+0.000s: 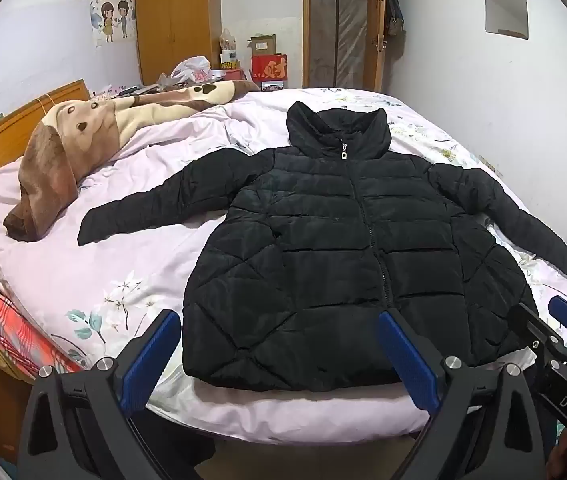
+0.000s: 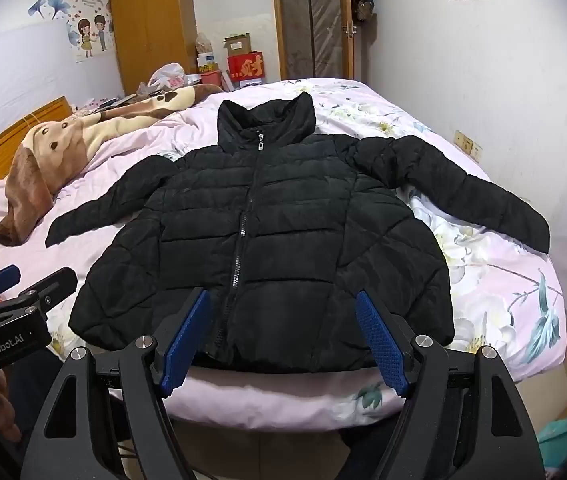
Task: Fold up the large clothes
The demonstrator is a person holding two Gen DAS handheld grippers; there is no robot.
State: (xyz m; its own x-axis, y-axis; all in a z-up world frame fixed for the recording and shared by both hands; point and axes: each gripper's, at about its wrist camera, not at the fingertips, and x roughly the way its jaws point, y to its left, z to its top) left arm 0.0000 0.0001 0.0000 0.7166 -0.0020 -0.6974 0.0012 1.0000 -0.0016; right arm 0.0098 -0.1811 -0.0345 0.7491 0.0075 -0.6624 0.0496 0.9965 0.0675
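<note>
Jacket: a black padded jacket (image 1: pixel 323 248) lies flat on the bed (image 1: pixel 83 280), front up, zipped to the collar, both sleeves spread out to the sides.
Hem: the jacket's bottom edge lies near the bed's edge closest to me, just short of it.
Collar: it stands at the far end of the jacket, with the metal zip pull (image 1: pixel 342 155) hanging just below it.
My left fingers: my left gripper (image 1: pixel 279 356) hangs spread wide above the left part of the jacket's hem, with nothing between the blue pads; I cannot tell whether they touch the cloth.
My right fingers: my right gripper (image 2: pixel 283 336) is also spread wide, over the hem on both sides of the zip, holding nothing.
Blanket: a brown and cream dog-print blanket (image 1: pixel 63 160) lies left of the jacket, beyond the left sleeve.
Wardrobe: a wooden wardrobe (image 1: pixel 177 20) stands against the wall far behind the jacket.
</note>
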